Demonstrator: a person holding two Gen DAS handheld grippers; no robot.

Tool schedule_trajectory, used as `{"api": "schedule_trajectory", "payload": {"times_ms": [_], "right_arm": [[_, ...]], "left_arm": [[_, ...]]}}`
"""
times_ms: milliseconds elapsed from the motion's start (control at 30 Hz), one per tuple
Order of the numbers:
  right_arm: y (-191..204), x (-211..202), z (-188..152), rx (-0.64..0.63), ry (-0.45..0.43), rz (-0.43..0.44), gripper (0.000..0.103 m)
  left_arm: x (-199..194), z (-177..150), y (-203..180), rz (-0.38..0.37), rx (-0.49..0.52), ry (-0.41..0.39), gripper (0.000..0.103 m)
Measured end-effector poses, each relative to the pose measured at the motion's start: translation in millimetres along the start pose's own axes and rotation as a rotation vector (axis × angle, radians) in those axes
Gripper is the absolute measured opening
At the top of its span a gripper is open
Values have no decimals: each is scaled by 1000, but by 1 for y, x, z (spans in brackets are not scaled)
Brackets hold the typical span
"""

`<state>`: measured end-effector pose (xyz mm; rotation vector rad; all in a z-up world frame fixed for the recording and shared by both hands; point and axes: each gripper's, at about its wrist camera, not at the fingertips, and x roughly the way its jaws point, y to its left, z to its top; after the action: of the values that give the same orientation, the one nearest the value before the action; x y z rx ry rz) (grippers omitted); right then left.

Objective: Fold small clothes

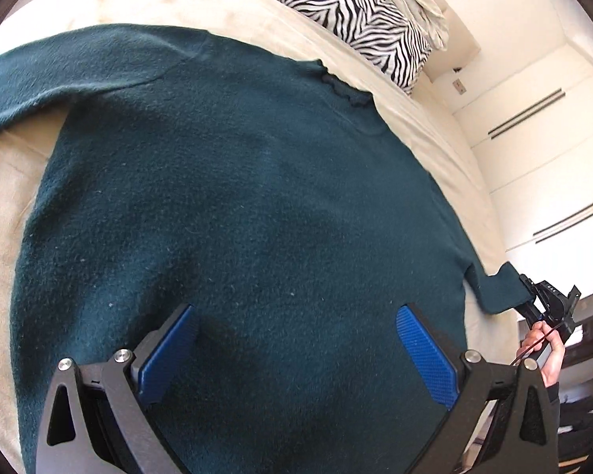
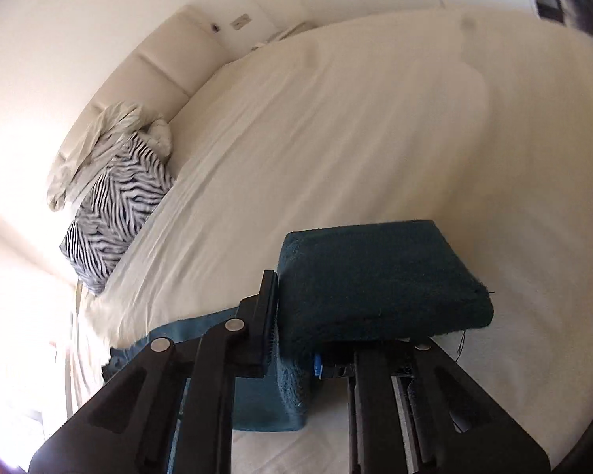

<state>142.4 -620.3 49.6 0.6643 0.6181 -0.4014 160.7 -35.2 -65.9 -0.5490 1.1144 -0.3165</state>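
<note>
A dark teal sweater (image 1: 233, 205) lies spread flat on a cream bed sheet (image 1: 4, 205). One sleeve stretches to the upper left, the other to the right. My left gripper (image 1: 296, 339) hovers over the sweater's lower body, its blue pads wide apart and empty. My right gripper (image 1: 545, 300) is at the far right in the left wrist view, at the end of the right sleeve. In the right wrist view my right gripper (image 2: 316, 316) is shut on the teal sleeve cuff (image 2: 375, 276), which drapes over the fingers above the sheet.
A zebra-print pillow (image 1: 355, 12) and a crumpled cream cloth (image 2: 99, 134) lie at the head of the bed. White wardrobe doors (image 1: 541, 138) stand beyond the bed's right edge. Open sheet (image 2: 375, 118) spreads out beyond the cuff.
</note>
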Motion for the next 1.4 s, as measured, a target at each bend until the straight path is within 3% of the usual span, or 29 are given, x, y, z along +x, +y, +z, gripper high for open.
{"api": "schedule_trajectory", "payload": {"times_ms": [100, 167, 233, 367, 433, 500, 567, 667, 833, 933, 1133, 1200, 1267, 1300, 1333, 1400], "right_arm": [[106, 1, -20, -245, 11, 59, 13], [177, -3, -59, -384, 24, 118, 13], [235, 5, -101, -480, 73, 196, 13], [309, 55, -177, -551, 250, 296, 14], [317, 75, -217, -550, 340, 328, 15], [309, 80, -247, -549, 386, 358, 24], [288, 68, -269, -512, 397, 373, 51], [243, 36, -288, -395, 391, 414, 52], [155, 21, -259, -120, 383, 495, 52], [113, 29, -248, 20, 382, 521, 53], [57, 33, -247, 158, 362, 600, 52], [53, 34, -247, 166, 355, 614, 52], [54, 36, -247, 158, 351, 613, 52], [54, 35, -247, 155, 351, 611, 52], [55, 36, -247, 154, 351, 611, 52], [56, 36, -246, 158, 352, 616, 52]], "left_arm": [[-7, 6, 14, -75, -57, -12, 102], [-14, 10, 24, -129, -99, -32, 102], [-22, 14, 30, -129, -112, -69, 102], [-33, 21, 44, -134, -137, -111, 102], [-33, 22, 48, -132, -137, -101, 102], [-31, 23, 49, -139, -130, -91, 103], [-26, 23, 48, -146, -135, -87, 103], [-9, 31, 41, -162, -155, -74, 103], [24, 54, 1, -127, -85, -16, 100], [52, 69, -18, -95, -43, 18, 71], [86, 90, -41, -29, -3, 35, 67], [90, 91, -52, -27, 33, 39, 54], [96, 89, -62, 2, 86, 51, 30], [99, 88, -66, 18, 107, 54, 24], [101, 88, -68, 28, 126, 56, 13], [100, 87, -67, 33, 151, 56, 9]]}}
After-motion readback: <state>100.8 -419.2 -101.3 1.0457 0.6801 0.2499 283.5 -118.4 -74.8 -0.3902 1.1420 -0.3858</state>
